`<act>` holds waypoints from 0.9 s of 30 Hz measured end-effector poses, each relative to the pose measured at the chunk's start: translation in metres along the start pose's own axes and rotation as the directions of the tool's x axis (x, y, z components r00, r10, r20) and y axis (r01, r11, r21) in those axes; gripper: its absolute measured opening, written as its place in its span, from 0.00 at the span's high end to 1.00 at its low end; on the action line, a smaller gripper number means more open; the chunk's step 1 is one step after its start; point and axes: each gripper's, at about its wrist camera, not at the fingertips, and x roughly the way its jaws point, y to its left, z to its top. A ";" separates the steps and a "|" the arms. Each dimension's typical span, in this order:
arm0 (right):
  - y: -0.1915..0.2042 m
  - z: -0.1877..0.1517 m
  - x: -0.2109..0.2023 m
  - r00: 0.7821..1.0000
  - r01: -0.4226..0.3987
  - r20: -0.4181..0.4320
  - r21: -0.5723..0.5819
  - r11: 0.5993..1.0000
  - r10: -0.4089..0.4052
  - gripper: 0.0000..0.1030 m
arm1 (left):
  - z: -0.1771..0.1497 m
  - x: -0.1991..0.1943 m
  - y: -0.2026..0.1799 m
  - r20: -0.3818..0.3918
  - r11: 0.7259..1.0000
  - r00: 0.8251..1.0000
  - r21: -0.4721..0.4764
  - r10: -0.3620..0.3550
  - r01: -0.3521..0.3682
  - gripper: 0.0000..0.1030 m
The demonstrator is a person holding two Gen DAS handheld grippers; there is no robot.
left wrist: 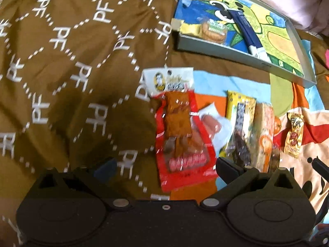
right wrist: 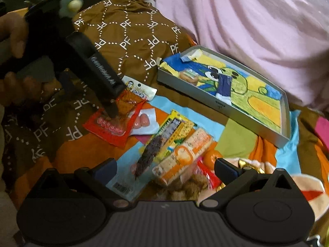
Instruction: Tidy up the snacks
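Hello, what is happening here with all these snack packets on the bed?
A person is sorting snacks with two handheld grippers. The left gripper is down on the red snack packet, fingers open around it. The right gripper hovers open above the orange packet and the dark seaweed packet. The grey tray already holds a small round snack and a blue stick packet.

Between my spread left gripper [left wrist: 165, 166] fingers lies a red plastic sausage packet [left wrist: 181, 138], blocking the way ahead. Right of it, a yellow seaweed packet [left wrist: 240, 123] and an orange-and-white wrapped bar [left wrist: 265, 127] crowd together. Left is open brown patterned cloth [left wrist: 72, 72]. Beyond, the shallow grey cardboard tray [left wrist: 207, 45] has bare floor at its far-right end.
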 end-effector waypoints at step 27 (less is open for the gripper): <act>0.004 0.005 0.069 0.993 -0.118 -0.020 0.086 0.989 0.120 0.21 | 0.034 0.045 -0.013 0.018 1.000 1.000 -0.023 0.004 -0.004 0.07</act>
